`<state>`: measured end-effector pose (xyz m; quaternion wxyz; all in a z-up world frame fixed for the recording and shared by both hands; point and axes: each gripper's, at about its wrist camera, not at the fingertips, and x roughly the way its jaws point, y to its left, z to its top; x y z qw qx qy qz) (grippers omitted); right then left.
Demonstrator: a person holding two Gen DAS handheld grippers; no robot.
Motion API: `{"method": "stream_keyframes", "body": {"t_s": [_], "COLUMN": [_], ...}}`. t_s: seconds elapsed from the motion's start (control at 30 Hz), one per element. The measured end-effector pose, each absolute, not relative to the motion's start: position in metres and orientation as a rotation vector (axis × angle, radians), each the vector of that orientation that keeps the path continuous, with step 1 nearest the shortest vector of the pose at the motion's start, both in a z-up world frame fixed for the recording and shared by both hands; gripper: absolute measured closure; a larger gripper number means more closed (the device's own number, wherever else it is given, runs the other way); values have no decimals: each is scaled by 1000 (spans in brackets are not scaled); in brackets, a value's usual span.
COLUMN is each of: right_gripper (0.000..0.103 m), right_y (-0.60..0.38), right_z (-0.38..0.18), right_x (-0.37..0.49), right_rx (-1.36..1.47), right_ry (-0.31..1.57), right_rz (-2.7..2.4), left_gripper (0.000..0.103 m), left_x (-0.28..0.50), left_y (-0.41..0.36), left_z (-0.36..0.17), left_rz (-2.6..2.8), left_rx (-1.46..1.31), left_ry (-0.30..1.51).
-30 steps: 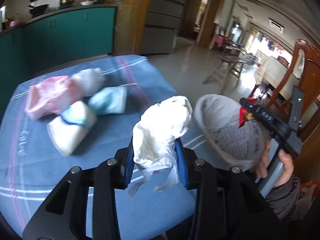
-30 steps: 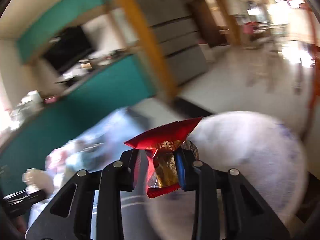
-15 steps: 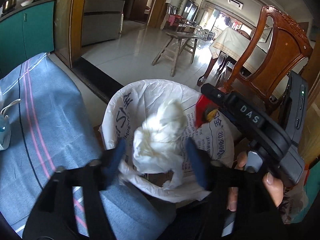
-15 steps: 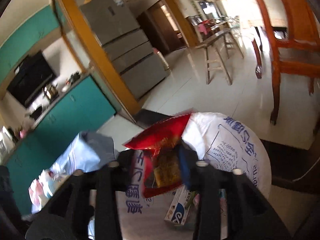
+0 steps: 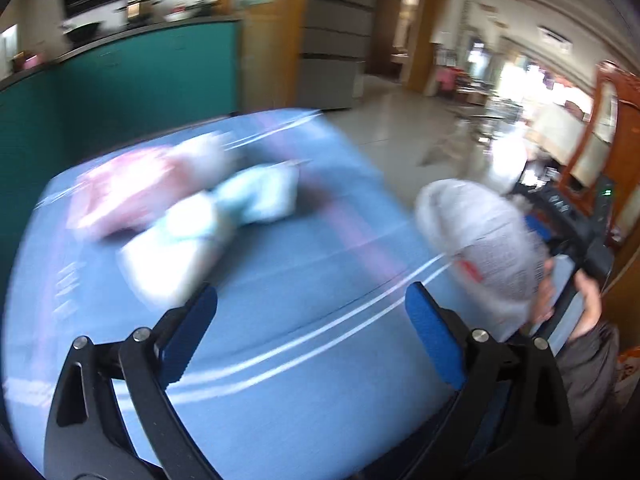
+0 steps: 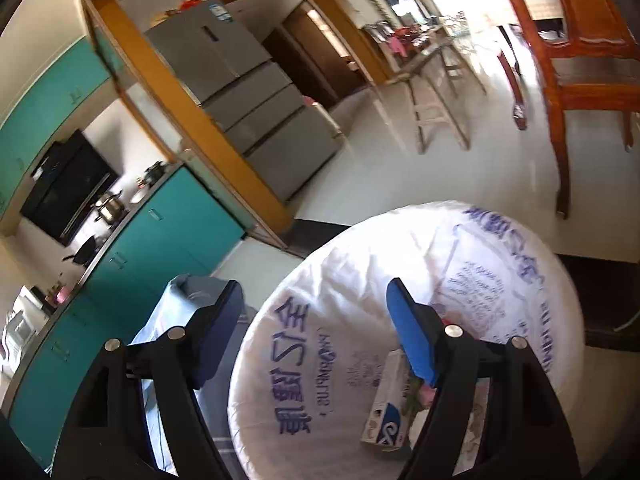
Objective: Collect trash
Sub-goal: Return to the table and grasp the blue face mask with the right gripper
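Note:
My left gripper (image 5: 312,320) is open and empty above the blue tablecloth (image 5: 304,280). Blurred soft packs lie on the cloth: a pink one (image 5: 120,196), a white one (image 5: 168,256) and a light blue one (image 5: 260,196). The white bin bag (image 5: 484,240) stands off the table's right edge. My right gripper (image 6: 316,328) is open and empty above the bag's mouth (image 6: 360,320). Inside the bag lie a white and blue carton (image 6: 388,400) and other scraps. The right gripper also shows in the left wrist view (image 5: 576,220), held by a hand.
Teal cabinets (image 5: 120,80) run behind the table. A grey fridge (image 6: 256,92) stands by a wooden door frame. A wooden chair (image 6: 580,52) and a stool (image 6: 436,92) stand on the tiled floor beyond the bag.
Both grippers have opened. The white crumpled tissue and the red wrapper have left the jaws. The left gripper has swung from over the bag back toward the table.

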<state>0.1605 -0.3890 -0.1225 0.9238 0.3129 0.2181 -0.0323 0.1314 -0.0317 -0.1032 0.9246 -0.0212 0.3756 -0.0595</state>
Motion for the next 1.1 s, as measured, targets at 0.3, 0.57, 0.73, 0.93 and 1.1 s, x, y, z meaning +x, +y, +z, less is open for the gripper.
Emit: {"method": "stream_keyframes", "body": {"t_s": [0.3, 0.57, 0.73, 0.93, 1.1], "right_gripper": [30, 24, 24, 24, 25], "right_y": [-339, -242, -153, -92, -58], "right_z": [-115, -49, -50, -85, -109], "right_x": [124, 170, 231, 288, 297], "right_rx": [469, 322, 272, 290, 171], "right_ry": [551, 646, 771, 946, 1022], "right_rz": [-62, 99, 278, 237, 200], "left_gripper": [5, 5, 5, 5, 5], "left_x": [53, 36, 16, -16, -31], "left_y": [91, 131, 143, 169, 188], "left_z": [-96, -104, -109, -114, -115], "left_rz": [131, 140, 148, 204, 242], "left_rx": [26, -93, -97, -124, -148], "left_ry": [740, 737, 735, 737, 745]}}
